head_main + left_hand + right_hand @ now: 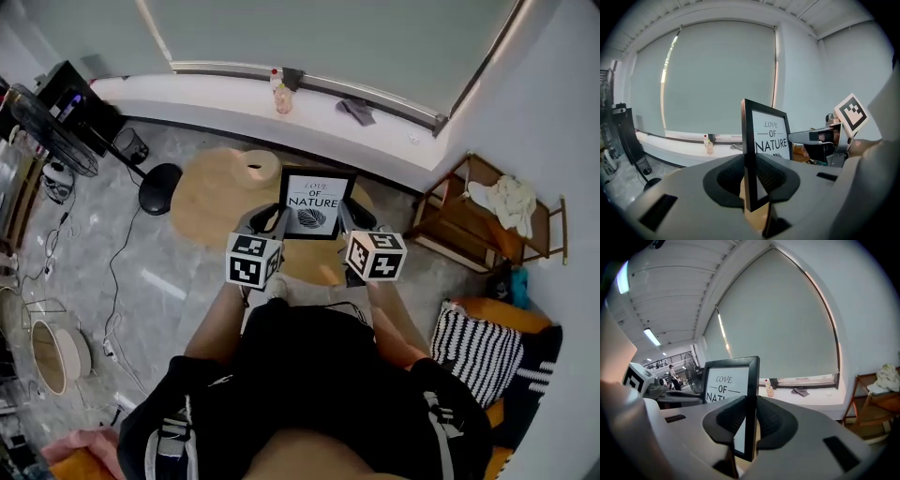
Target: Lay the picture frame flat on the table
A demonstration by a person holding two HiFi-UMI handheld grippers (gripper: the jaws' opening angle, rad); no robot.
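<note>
A black picture frame with a white "LOVE OF NATURE" print stands upright over the round wooden table. My left gripper is shut on its left edge and my right gripper on its right edge. In the left gripper view the frame runs edge-on between the pads of the left gripper, and the right gripper shows beyond it. In the right gripper view the frame sits in the right gripper. I cannot tell whether its bottom edge touches the table.
A pale roll lies on the table's far side. A fan's black base stands on the floor at left. A wooden rack with cloth is at right, a striped cushion below it. A bottle stands on the window sill.
</note>
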